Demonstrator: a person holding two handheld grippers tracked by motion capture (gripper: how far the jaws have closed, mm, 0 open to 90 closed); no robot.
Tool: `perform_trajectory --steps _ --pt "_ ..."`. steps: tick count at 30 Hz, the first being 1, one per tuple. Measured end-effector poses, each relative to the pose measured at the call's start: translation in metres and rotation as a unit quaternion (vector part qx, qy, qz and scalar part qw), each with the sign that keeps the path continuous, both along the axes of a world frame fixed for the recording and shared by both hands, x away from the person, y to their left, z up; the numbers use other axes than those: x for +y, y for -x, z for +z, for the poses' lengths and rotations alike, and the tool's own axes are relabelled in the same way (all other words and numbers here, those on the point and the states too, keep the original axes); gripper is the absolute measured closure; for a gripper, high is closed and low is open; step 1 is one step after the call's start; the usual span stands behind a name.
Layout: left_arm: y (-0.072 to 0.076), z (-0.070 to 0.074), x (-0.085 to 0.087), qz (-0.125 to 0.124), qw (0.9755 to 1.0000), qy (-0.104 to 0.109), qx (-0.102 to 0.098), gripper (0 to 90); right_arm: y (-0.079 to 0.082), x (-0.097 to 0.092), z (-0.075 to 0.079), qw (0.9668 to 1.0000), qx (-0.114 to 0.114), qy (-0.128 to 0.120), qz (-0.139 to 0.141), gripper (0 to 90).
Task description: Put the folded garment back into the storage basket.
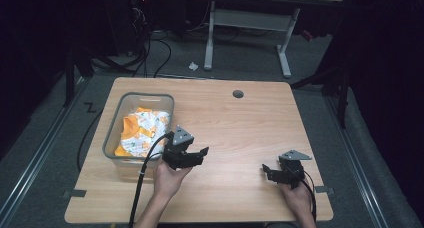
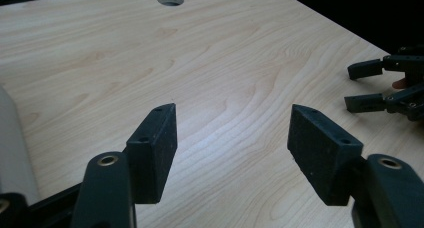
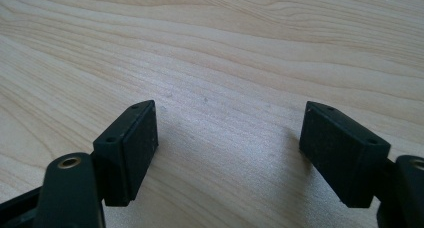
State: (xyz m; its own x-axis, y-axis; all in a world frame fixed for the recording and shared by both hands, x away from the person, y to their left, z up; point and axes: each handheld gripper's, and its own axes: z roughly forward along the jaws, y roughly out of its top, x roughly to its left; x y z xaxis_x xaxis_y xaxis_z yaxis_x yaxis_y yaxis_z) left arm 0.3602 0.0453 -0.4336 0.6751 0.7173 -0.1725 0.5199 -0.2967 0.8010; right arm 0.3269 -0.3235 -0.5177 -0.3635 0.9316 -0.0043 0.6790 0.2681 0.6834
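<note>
Here the orange-and-white cloth (image 1: 141,130) is already lying inside the clear bin (image 1: 113,138), just left of the left gripper (image 1: 199,155); both it and the right gripper (image 1: 266,171) are gaping wide, empty, over bare worktop (image 1: 240,133).

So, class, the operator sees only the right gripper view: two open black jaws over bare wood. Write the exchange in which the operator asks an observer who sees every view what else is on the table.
Operator: Is anything on the table besides my gripper?
Observer: Yes, a clear plastic bin stands near the table's left edge.
Operator: Is it empty?
Observer: No, an orange and white patterned cloth lies inside it.
Operator: Where is the left gripper?
Observer: The left gripper is just right of the bin, jaws open with nothing between them.
Operator: And mine?
Observer: The right gripper is near the front right, open, pointing left.
</note>
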Motion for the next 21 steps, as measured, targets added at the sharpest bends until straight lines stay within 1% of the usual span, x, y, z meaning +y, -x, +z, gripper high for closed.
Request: perform_trajectory --steps 2,7,8,9,14,19,20,21 --pt "0.001 -0.006 -0.002 -0.004 1.0000 0.006 0.006 37.2 0.000 0.000 0.000 1.0000 0.000 0.000 0.000 23.7" --pt "0.004 -0.021 -0.010 -0.013 0.9998 -0.008 0.013 37.3 0.000 0.000 0.000 1.0000 0.000 0.000 0.000 23.7" --pt "0.004 -0.021 -0.010 -0.013 0.9998 -0.008 0.013 37.4 0.000 0.000 0.000 1.0000 0.000 0.000 0.000 23.7" --pt "0.005 -0.027 -0.011 -0.012 0.9997 -0.010 0.020 37.4 0.000 0.000 0.000 1.0000 0.000 0.000 0.000 23.7" --pt "0.004 -0.035 -0.011 -0.007 0.9995 -0.007 0.032 37.4 0.000 0.000 0.000 1.0000 0.001 0.000 0.000 23.7" --pt "0.006 -0.043 -0.014 -0.003 0.9994 -0.016 0.030 37.4 0.000 0.000 0.000 1.0000 0.000 -0.001 -0.001 23.7" --pt "0.006 -0.047 -0.016 0.000 0.9993 -0.022 0.029 37.3 0.000 0.000 0.000 1.0000 0.000 0.000 -0.001 23.7" --pt "0.006 -0.047 -0.016 0.000 0.9993 -0.022 0.029 37.3 0.000 0.000 0.000 1.0000 0.000 0.000 -0.001 23.7"
